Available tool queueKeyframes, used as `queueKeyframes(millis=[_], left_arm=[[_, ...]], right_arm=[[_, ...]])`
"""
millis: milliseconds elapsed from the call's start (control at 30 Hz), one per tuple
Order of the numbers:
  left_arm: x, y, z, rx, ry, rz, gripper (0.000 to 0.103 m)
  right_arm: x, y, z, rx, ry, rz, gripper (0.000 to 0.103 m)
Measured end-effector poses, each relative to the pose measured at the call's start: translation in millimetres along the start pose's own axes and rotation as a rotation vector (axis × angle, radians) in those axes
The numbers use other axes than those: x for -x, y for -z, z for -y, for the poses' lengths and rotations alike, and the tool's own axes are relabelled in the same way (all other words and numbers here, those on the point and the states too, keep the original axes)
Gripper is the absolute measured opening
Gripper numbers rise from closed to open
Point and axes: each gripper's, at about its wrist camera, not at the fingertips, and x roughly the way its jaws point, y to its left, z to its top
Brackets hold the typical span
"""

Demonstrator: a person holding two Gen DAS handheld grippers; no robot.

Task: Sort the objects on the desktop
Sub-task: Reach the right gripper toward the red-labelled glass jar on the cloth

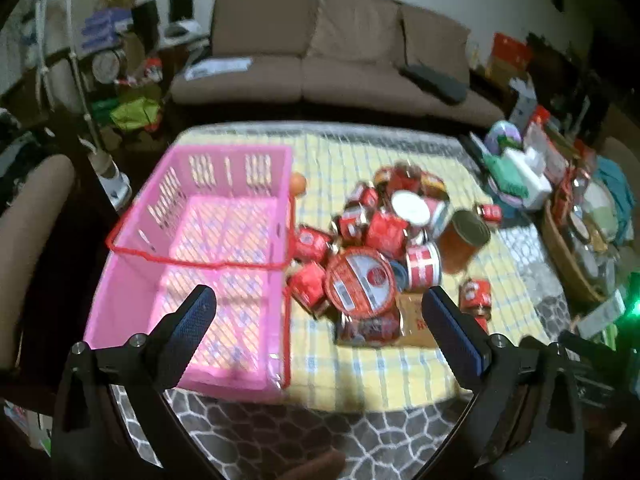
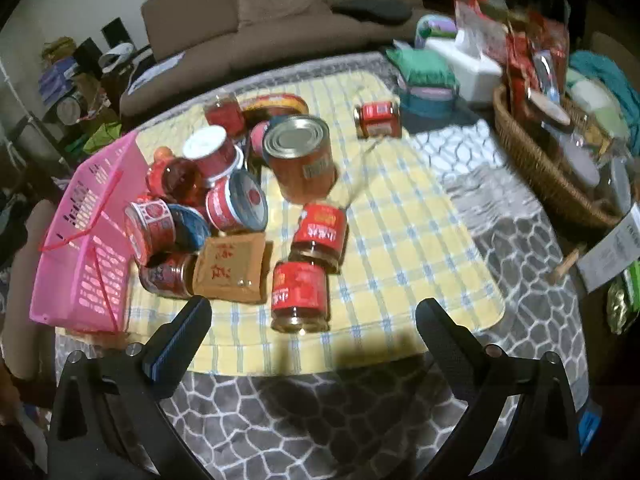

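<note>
A heap of red tins and jars (image 1: 384, 236) lies on a yellow checked cloth (image 1: 360, 364). A pink slatted basket (image 1: 192, 264) with a red handle stands to its left, with nothing visible inside. My left gripper (image 1: 318, 300) hangs open above the near edge of the basket and the heap, nothing between its fingers. In the right wrist view a tall metal can (image 2: 300, 156) lies on its side, and two red-labelled jars (image 2: 300, 296) lie nearest. My right gripper (image 2: 314, 312) is open around empty air just in front of the nearest jar. A flat brown box (image 2: 230, 266) lies beside the jars.
A lone jar (image 2: 378, 120) lies apart at the back of the cloth. A wicker basket (image 2: 532, 160) full of goods stands on the right, with a tissue box (image 2: 464, 60) and folded cloths behind it. A brown sofa (image 1: 320, 48) lies beyond the table.
</note>
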Motion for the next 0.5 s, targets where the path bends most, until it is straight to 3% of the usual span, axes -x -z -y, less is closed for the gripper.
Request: queueKeyframes(millis=[67, 267, 433, 500], left_arm=[[-3.4, 1.8, 4.9, -0.02, 0.02, -0.026, 0.09], [0.1, 6.7, 24.3, -0.096, 0.001, -0.007, 0.089], [-4.0, 8.4, 25.7, -0.112, 0.033, -0.034, 0.087], [-6.4, 8.7, 24.0, -0.111, 0.037, -0.048, 0.075]], right_arm=[[-3.7, 0.3, 3.8, -0.021, -0.011, -0.025, 0.103], [-11.4, 1.9, 11.4, -0.047, -0.005, -0.061, 0.103], [-25.9, -1.7, 17.5, -0.078, -0.021, -0.115, 0.102], [-32.6, -6.8, 19.9, -0.09, -0.03, -0.129, 0.102]])
